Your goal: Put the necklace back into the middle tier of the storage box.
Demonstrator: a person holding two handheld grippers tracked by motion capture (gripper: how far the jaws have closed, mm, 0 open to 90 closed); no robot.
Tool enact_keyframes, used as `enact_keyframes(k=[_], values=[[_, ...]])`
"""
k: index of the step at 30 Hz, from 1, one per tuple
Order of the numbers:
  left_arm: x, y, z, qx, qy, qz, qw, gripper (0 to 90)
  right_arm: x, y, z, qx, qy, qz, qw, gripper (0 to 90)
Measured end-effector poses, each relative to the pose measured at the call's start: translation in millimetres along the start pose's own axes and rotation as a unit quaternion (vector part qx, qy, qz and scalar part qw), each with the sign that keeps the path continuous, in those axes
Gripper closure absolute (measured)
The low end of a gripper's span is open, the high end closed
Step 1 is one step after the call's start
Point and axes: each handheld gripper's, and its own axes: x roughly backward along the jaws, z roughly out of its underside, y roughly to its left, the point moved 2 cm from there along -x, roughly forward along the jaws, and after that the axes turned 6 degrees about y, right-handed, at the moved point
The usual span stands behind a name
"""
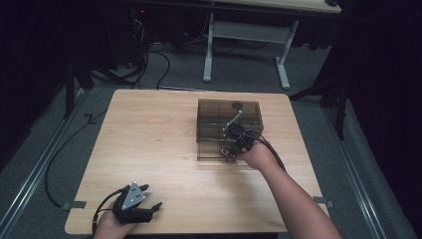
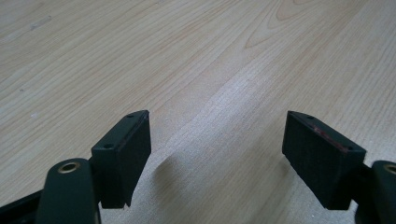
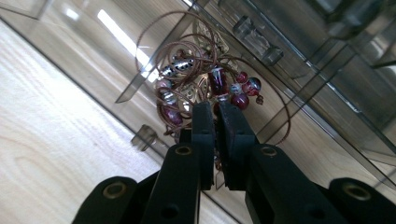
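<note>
Two grippers work at a wooden table (image 1: 149,139) in the high view. The left gripper (image 1: 149,199) rests near the table's near left corner, held in the left hand (image 1: 112,226), jaws spread and pointing right. The right hand (image 1: 259,155), forearm stretched forward, holds the right gripper (image 1: 230,153) at the front of a smoky clear plastic box (image 1: 214,112) standing right of centre.

In the left gripper view, the jaws stand wide apart over bare wood, touching nothing.

In the right gripper view, the jaws are pressed nearly together, pinching a beaded necklace (image 3: 205,79): a bunched coil of thin brown cord with dark red and silver beads, lying against the box's clear wall. Its long axis cannot be told.
</note>
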Motion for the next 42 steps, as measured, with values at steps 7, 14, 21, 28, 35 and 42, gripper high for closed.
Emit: enact_keyframes(k=[7,14,21,28,35,42], values=[[-0.1,0.0,0.0,-0.001,0.001,0.001,1.0000,24.2,25.6,0.9,12.7,0.004,-0.031,-0.002,0.9995,84.8],[0.3,0.3,0.1,-0.001,0.000,0.002,1.0000,24.2,32.0,6.5,34.4,0.010,-0.042,-0.012,0.9990,84.9],[0.8,0.7,0.2,-0.001,-0.004,0.003,1.0000,24.0,11.7,9.3,65.5,-0.007,-0.059,-0.024,0.9979,81.9],[1.5,0.7,0.6,0.001,-0.010,0.003,0.9999,23.8,-6.2,15.1,92.9,-0.018,-0.104,-0.026,0.9940,75.9],[2.2,0.8,0.7,0.002,-0.013,0.001,0.9999,23.7,-13.8,22.1,118.3,-0.030,-0.176,-0.032,0.9833,69.9],[2.4,0.8,0.9,0.003,-0.016,0.000,0.9999,23.6,-22.3,28.4,143.7,-0.037,-0.232,-0.024,0.9716,66.0]])
